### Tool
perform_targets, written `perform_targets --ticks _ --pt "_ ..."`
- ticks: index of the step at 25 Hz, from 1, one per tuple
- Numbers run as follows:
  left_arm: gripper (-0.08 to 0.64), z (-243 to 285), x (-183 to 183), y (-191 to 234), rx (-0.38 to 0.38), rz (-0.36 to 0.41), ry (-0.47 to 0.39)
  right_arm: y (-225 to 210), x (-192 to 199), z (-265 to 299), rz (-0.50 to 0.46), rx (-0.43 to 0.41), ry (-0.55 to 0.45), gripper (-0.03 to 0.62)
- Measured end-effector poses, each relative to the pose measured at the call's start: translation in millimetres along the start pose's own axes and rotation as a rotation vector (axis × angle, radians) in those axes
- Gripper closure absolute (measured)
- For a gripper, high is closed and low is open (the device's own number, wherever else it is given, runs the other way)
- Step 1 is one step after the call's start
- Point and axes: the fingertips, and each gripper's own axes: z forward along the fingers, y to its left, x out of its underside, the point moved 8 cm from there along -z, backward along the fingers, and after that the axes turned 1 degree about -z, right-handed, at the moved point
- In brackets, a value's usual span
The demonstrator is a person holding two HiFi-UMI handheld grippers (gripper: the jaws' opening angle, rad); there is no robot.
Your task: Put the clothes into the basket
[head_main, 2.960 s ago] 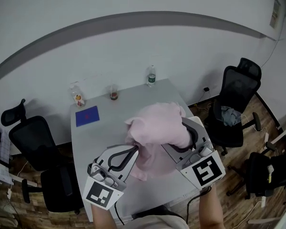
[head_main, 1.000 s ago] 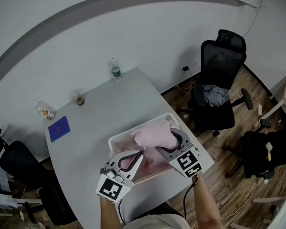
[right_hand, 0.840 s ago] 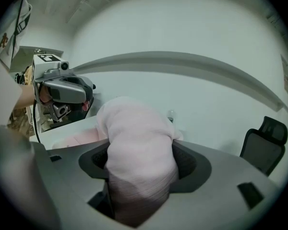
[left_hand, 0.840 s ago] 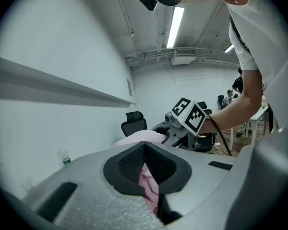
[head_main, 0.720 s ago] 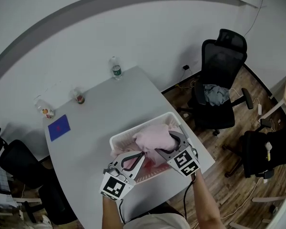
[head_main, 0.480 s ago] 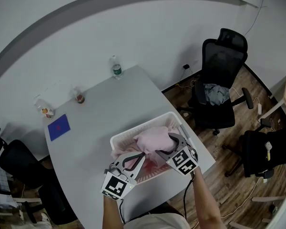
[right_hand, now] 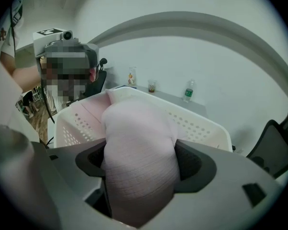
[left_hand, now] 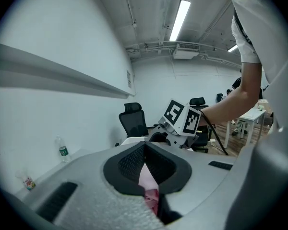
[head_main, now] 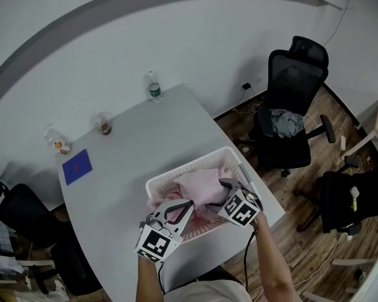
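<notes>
Grey table (head_main: 133, 145): one white basket (head_main: 184, 167), one pink garment (head_main: 199, 185).

The pink garment (head_main: 198, 184) hides, probably wholly, the floor of the basket (head_main: 232, 162).

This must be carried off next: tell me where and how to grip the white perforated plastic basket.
On the white perforated plastic basket, probably pinch the far long rim from above: it is thin and bare, while the soft pink garment heaps over the middle and near side.
</notes>
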Motion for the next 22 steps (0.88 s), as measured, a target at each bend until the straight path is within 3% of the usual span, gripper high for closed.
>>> perform_targets --ticks 6,14,22 --pt "0.554 4 2 -3 0.008 0.009 0.027 7 0 2 -0.081 -0.032 0.047 0.181" --pt "0.554 8 3 -5 0.013 0.018 0.049 7 -6 -9 -0.115 -0.024 0.020 0.163" --pt "0.553 8 2 -9 0.015 0.015 0.042 14 -10 -27 -0.085 0.004 -0.099 0.163"
